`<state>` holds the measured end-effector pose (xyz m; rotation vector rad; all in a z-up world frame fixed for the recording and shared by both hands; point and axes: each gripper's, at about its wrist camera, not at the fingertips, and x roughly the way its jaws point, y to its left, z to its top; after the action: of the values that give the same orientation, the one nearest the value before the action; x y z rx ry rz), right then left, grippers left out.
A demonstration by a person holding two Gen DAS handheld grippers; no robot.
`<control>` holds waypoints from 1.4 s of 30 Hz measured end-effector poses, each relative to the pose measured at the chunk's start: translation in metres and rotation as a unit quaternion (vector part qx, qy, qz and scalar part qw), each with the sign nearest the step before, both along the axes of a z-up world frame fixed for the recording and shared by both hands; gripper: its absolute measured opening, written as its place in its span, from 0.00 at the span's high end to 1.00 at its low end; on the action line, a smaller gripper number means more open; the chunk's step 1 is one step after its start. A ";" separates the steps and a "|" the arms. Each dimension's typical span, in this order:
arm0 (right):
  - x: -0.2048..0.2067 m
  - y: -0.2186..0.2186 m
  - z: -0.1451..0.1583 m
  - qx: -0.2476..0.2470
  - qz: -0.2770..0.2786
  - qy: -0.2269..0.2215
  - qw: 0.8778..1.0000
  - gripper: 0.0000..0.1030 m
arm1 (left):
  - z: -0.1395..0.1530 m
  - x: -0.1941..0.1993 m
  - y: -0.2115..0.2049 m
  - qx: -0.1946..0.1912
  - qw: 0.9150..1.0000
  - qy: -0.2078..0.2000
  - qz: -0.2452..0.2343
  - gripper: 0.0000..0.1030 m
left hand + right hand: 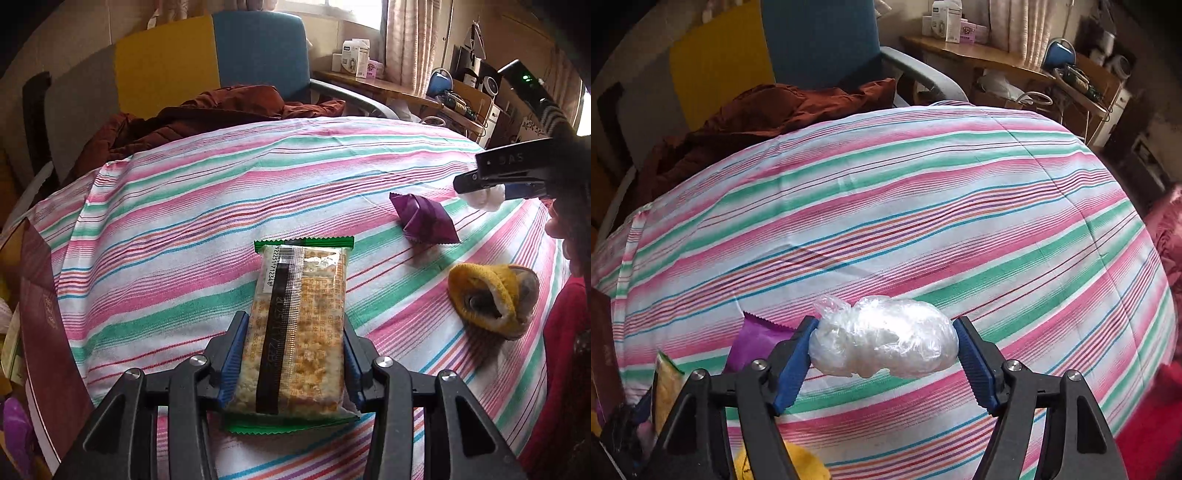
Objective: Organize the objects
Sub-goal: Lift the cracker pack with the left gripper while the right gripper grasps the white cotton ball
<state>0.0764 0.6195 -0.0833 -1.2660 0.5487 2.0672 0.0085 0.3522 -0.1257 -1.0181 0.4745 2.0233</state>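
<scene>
My left hand-held gripper (295, 354) pinches a wrapped snack bar (299, 328) over the striped bedsheet (184, 206). My right hand-held gripper (886, 354) clamps a clear plastic bag (882, 338); a purple packet (424, 218) and yellow slipper (491, 299) lie nearby.

free: far striped cloth (923, 184) | obstacles: purple packet (424, 219), yellow sock (491, 299) at right
</scene>
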 end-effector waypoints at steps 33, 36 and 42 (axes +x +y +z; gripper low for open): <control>0.001 0.000 0.015 0.023 0.009 0.046 0.999 0.29 | 0.030 0.014 -0.011 0.000 1.000 0.001 0.007 0.56; 0.002 -0.002 0.019 0.023 0.010 0.057 0.998 0.29 | 0.043 0.021 -0.018 0.010 1.000 0.012 0.005 0.56; 0.004 -0.005 0.023 0.027 0.014 0.071 0.997 0.29 | 0.060 0.031 -0.032 0.021 1.000 0.018 0.006 0.56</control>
<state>0.0801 0.6142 -0.0602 -1.1082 0.5379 2.1930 0.0391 0.3204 -0.0655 -0.9629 0.4429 2.0565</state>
